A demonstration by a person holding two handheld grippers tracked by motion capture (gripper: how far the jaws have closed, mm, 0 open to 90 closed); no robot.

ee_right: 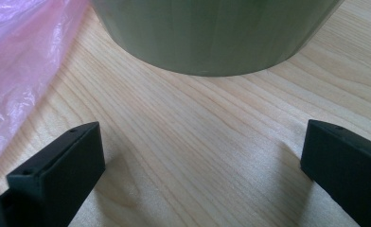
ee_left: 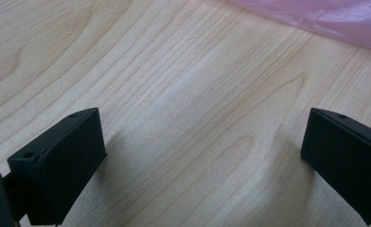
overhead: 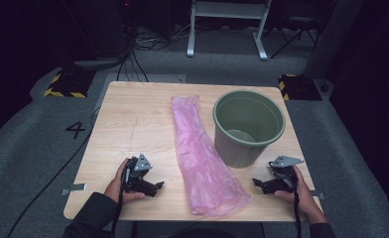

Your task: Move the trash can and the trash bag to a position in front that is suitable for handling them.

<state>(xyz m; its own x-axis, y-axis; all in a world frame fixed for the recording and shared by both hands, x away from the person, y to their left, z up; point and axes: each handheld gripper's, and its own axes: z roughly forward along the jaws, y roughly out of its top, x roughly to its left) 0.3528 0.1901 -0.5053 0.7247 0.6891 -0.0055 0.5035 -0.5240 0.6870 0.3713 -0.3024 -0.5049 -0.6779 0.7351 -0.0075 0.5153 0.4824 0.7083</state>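
High view, left to right. Left gripper [overhead: 158, 187] lies low on the wooden table [overhead: 133, 119] at lower left of frame, held in the person's left hand [overhead: 120, 181], pointing toward frame centre. In the left gripper view its jaws stand wide apart over bare wood, nothing between them; the pink edge crosses the upper right corner of that view.

Pink plastic bag [overhead: 202, 158] lies flat in a long strip down the middle of the frame, from upper centre to the near table edge, between the two grippers and apart from both.

Green bucket [overhead: 248, 126] stands upright at right of centre, just beside the bag.

Right gripper [overhead: 255, 182] sits at lower right, in the right hand [overhead: 301, 191], near the bucket's base. Jaws spread wide, empty; bucket wall ahead, pink bag at upper left of the right gripper view.
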